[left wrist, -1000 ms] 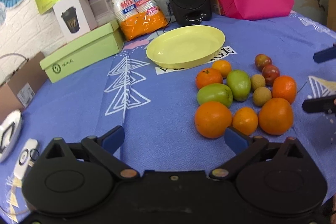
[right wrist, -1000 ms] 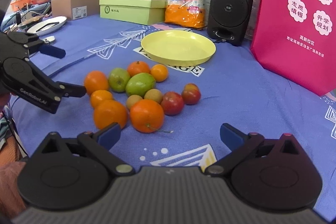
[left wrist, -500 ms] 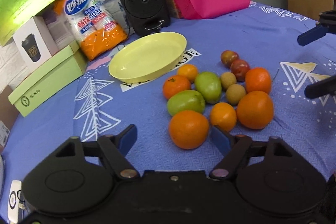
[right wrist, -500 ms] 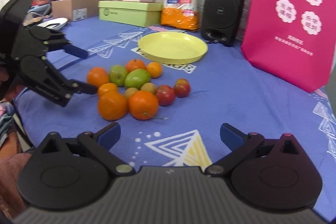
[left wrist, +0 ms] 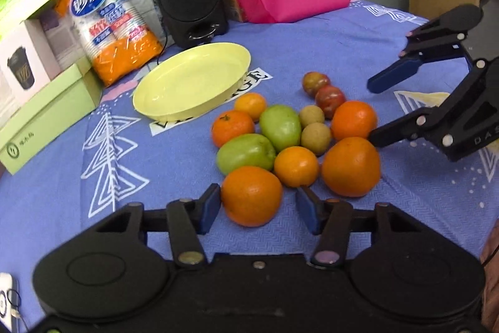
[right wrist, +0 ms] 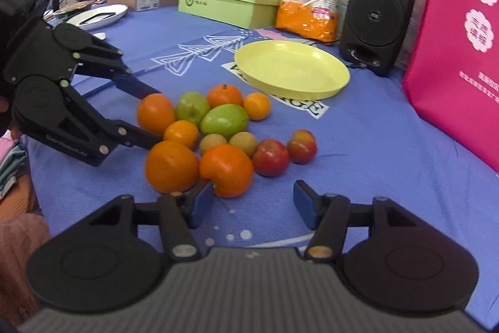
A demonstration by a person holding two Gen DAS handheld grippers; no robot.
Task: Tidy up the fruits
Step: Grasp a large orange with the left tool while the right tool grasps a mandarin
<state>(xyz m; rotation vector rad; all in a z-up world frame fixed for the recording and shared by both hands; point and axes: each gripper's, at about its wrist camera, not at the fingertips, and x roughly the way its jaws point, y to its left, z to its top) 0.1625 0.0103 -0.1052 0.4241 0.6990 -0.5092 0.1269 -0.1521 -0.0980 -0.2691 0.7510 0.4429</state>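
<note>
Left tongs (left wrist: 259,213) open, straddling the nearest orange (left wrist: 252,195). Right tongs (right wrist: 251,202) open beside another orange (right wrist: 226,170). Fruit cluster lies on tabletop (left wrist: 156,164) near yellow plate (left wrist: 191,80).

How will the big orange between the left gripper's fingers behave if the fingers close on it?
The orange is round, so it will probably roll if pushed off-centre. It touches a green fruit and a smaller orange, so these may shift. Its skin looks firm; the open left gripper should hold it.
</note>
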